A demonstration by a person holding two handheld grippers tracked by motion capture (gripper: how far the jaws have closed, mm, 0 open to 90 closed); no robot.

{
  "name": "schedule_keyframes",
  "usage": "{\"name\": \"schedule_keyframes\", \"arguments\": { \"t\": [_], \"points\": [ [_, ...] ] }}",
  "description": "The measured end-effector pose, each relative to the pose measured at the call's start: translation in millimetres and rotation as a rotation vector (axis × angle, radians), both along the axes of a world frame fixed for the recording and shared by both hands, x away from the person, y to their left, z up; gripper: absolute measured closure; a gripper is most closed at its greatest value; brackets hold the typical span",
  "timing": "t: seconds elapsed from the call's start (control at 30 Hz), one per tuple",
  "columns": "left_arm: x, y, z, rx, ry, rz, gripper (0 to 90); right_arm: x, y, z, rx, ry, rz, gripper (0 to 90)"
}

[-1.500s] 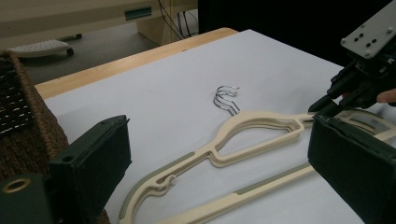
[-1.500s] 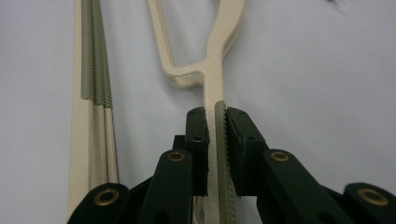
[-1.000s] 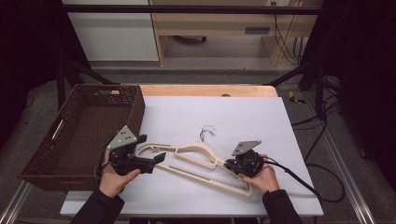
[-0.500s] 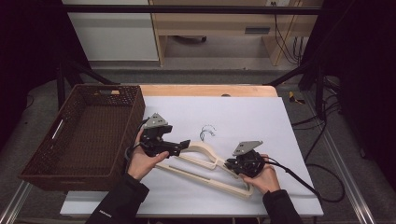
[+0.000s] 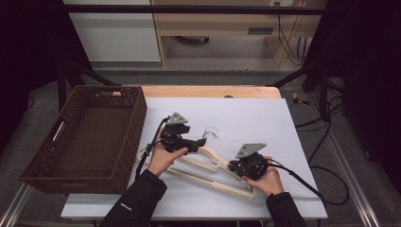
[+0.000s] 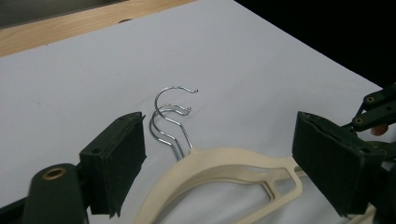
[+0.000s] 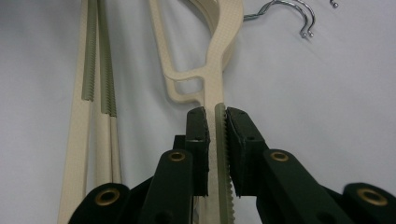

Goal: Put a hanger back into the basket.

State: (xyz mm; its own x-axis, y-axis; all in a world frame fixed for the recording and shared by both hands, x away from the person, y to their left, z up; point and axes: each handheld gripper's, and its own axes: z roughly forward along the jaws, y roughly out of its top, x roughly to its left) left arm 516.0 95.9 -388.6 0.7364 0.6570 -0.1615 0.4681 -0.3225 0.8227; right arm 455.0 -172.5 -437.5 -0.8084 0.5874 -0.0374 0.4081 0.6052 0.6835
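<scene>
Step looks like separating or lifting stacked cream hangers [image 5: 203, 163] lying mid-bench [image 5: 265, 123], right of the wicker basket [image 5: 85, 137]. Right gripper [image 7: 215, 149] is clamped on a hanger's ribbed shoulder arm. Left gripper [image 6: 215, 163] is wide apart, empty, straddling the neck below the wire hooks [image 6: 170, 116]. Likely next: close left at the neck.

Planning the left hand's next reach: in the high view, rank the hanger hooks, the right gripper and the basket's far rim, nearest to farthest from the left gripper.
1. Hanger hooks, just ahead of the left gripper.
2. Right gripper, toward the person's right.
3. Basket's far rim, back left.
</scene>
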Motion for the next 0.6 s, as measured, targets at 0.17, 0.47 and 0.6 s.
{"name": "schedule_keyframes", "arguments": {
  "t": [0.17,0.47,0.6],
  "points": [
    [6.7,-9.7,-7.7,0.020,0.009,0.009,20.5,-0.3,0.1,0.1,-0.001,0.001,-0.002,79.7],
    [17.0,-28.4,-26.1,0.063,0.057,0.048,30.7,-0.7,0.1,0.2,-0.003,-0.001,-0.003,79.8],
    [20.5,-34.2,-34.1,0.086,0.073,0.047,38.1,-0.5,0.2,-0.3,-0.002,-0.002,0.000,79.8]
  ]
}}
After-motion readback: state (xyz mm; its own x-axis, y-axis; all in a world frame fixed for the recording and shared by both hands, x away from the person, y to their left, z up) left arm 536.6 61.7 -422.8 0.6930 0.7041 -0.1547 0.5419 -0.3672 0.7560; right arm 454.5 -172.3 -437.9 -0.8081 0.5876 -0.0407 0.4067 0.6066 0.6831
